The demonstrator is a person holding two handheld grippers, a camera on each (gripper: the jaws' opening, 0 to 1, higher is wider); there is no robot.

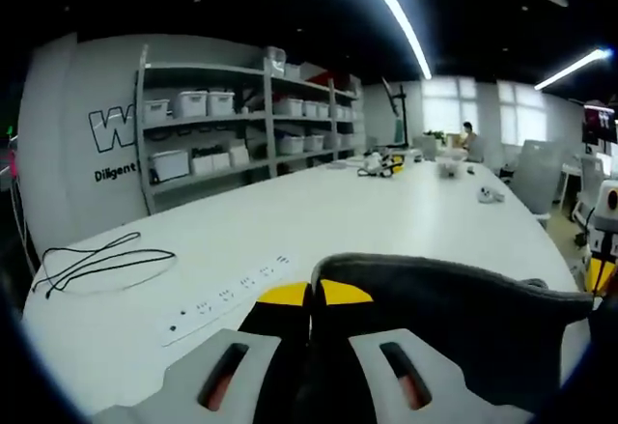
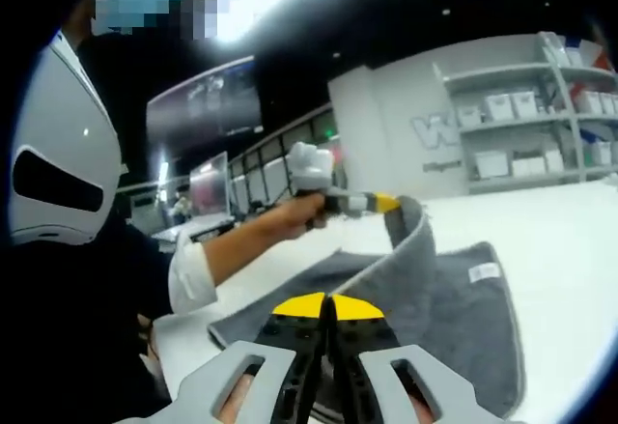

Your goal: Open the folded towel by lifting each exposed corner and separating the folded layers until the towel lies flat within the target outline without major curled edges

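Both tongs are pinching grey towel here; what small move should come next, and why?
Probably carry the left tongs outward and down: they hold a raised corner of the towel, whose layer arches above the table rather than lying flat. The right tongs look closed on its near edge.

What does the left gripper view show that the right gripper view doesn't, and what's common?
Left gripper view: a white power strip and a looped black cable on the white table, with more gear at its far end.

Right gripper view: the grey towel spread out with a white label, one edge lifted by the left hand-held gripper, held in a person's hand.

Both: the towel, the table, the shelves of white bins, and yellow-tipped jaws shut on towel fabric.
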